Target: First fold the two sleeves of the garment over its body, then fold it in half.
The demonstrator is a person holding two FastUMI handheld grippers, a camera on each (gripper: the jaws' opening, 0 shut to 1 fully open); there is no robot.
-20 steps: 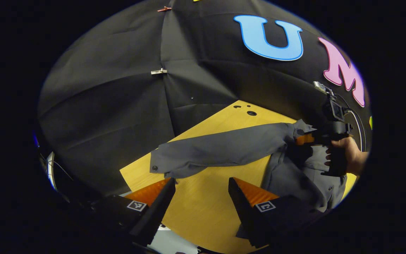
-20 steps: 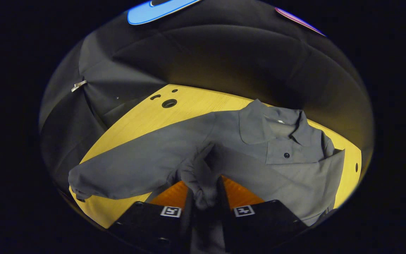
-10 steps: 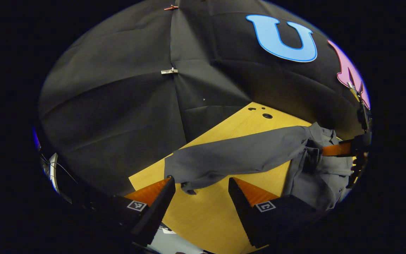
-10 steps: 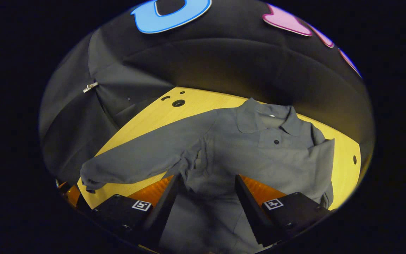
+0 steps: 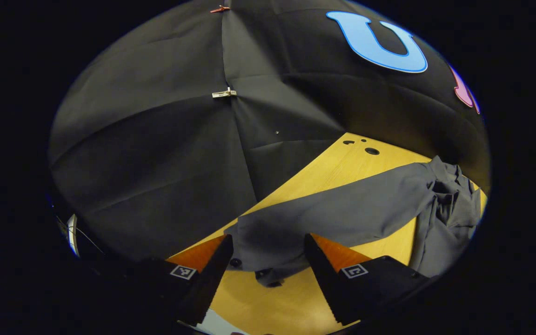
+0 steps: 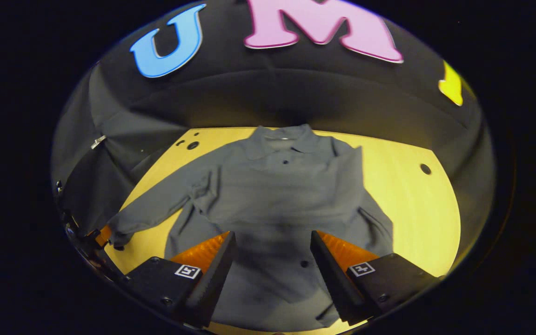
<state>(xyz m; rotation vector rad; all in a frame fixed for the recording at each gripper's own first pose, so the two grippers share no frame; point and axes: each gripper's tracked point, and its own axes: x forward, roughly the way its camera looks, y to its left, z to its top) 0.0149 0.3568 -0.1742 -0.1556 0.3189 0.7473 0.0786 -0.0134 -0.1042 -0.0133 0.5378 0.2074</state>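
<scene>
Garment point(image 6: 277, 195) flat on table point(image 6: 417, 204), one sleeve point(image 5: 342, 214) outstretched, both grippers' jaws wide, holding nothing

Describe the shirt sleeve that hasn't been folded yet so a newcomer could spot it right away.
On the yellow wooden table lies a grey collared shirt. Its unfolded sleeve stretches straight out over bare wood toward the table's edge, its cuff between the left gripper fingers; the other sleeve lies over the body.

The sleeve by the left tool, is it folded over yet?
Not yet: the sleeve lies stretched across the table, its cuff between the open left tool.
</scene>
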